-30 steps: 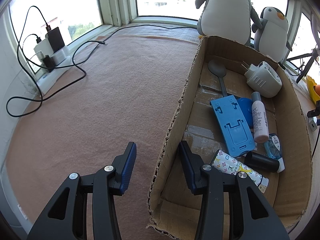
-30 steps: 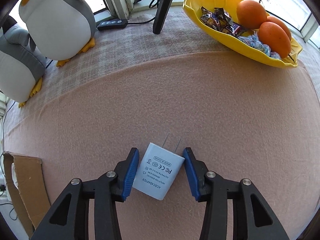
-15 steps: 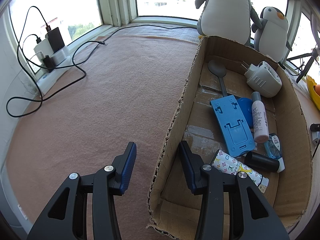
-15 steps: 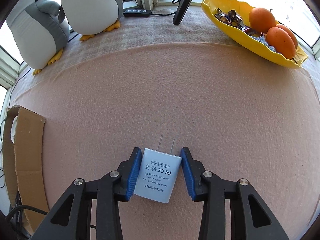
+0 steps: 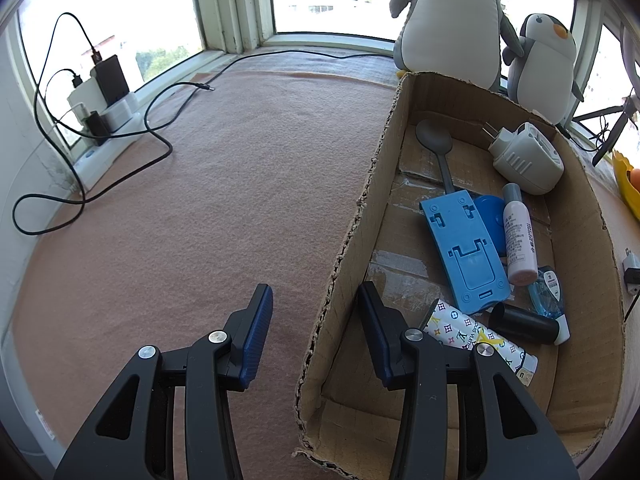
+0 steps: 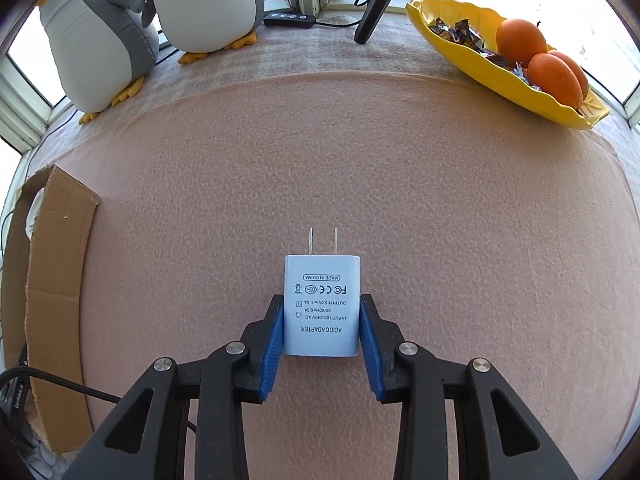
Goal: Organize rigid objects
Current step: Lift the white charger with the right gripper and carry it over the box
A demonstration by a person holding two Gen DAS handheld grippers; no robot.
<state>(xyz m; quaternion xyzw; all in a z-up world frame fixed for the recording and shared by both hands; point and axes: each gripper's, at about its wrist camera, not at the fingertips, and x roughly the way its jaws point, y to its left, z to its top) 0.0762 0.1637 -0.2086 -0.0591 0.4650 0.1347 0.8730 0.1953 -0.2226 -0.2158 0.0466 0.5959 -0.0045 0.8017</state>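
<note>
White AC adapter (image 6: 321, 306) lies flat on the pink felt surface (image 6: 440, 200), prongs pointing away from me, label up. My right claw (image 6: 321, 330) has just been closing and now has the adapter between its blue pads (image 6: 273, 340), which sit against its two long sides. I read this as a grip on the rear half of the body, chosen so the prongs stay clear and the flat sides give the pads full contact. Whether it is off the felt yet, I cannot tell.

My left claw (image 5: 316, 334) holds nothing. Its jaws are parted and straddle the torn near wall of the cardboard box (image 5: 360, 240), without pressing on it, probably to steady the box for the drop. Already in the box: grey spoon (image 5: 434, 136), blue stand (image 5: 464, 252), pink bottle (image 5: 518, 240), a larger plug adapter (image 5: 526, 158), patterned tube (image 5: 476, 336).

Next step, in my judgement: lift and carry the adapter over the box wall (image 6: 52, 280) near the surface's left edge.
</note>
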